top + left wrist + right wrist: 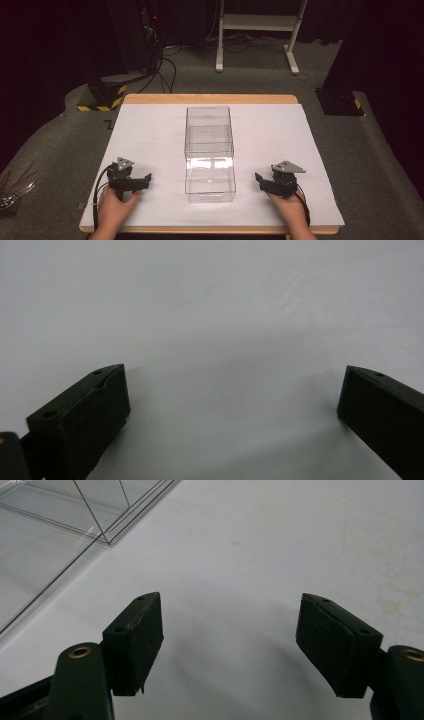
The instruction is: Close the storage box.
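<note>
High view puts your left gripper [131, 181] and right gripper [272, 182] near the table's front edge, well apart, the clear box [209, 152] between them with bare white sheet [150, 135] around. Right gripper view catches the box's corner [75, 525] at its upper left. Both stand open, holding nothing.

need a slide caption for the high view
Two hand-held tools, left tool and right tool, rest open on a white table either side of a clear box.
</note>
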